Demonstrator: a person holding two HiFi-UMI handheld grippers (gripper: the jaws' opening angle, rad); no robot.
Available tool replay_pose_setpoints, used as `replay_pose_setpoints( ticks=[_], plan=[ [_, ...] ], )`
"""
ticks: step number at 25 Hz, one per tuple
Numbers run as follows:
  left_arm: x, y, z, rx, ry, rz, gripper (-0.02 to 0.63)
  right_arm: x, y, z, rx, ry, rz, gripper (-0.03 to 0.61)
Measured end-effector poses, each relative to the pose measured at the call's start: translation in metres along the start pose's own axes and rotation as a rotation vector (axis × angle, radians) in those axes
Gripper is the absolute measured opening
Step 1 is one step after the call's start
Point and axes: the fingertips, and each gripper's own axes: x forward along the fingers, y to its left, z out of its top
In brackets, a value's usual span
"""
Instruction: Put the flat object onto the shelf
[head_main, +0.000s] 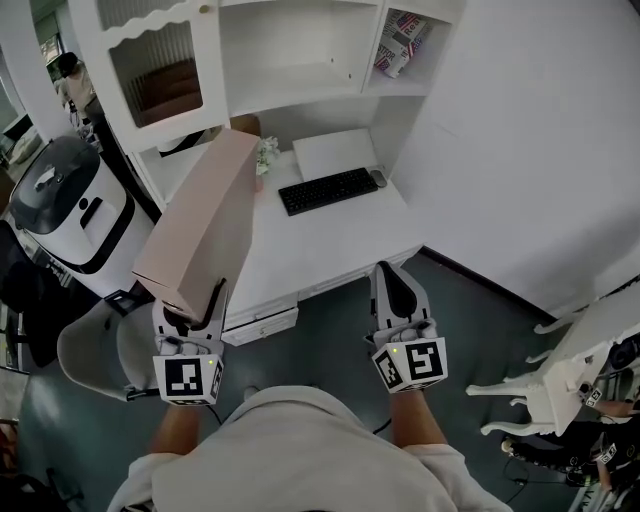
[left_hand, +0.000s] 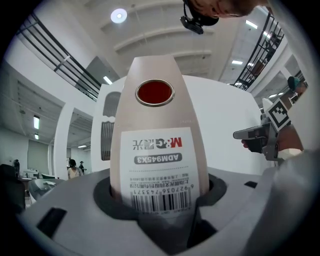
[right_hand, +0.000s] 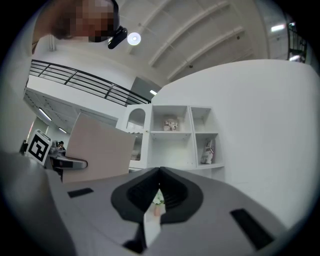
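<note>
Flat box (head_main: 200, 225) hangs above the table's (head_main: 330, 240) left edge, its end clamped in our left tongs (head_main: 192, 308). Our right tongs (head_main: 392, 280) are together and empty. We judge we're mid-carry. Next we raise it level with the shelf (head_main: 300, 88) and slide it in.

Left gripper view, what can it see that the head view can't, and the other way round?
Only the left gripper view shows the barcode label and the red circle on the narrow end of the box, plus a ceiling light. Only the head view shows the keyboard and the desk. Both show the pink box, clamped in the left gripper, and the right gripper, which holds nothing.
</note>
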Motion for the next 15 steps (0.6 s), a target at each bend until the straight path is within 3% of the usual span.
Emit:
replay_pose_setpoints(
  ticks=[15],
  plan=[
    [0.013,-0.032,0.016,0.026,-0.005,0.069,0.282,-0.013,-0.039,-0.013,0.016,0.027,0.067,0.003]
  ],
)
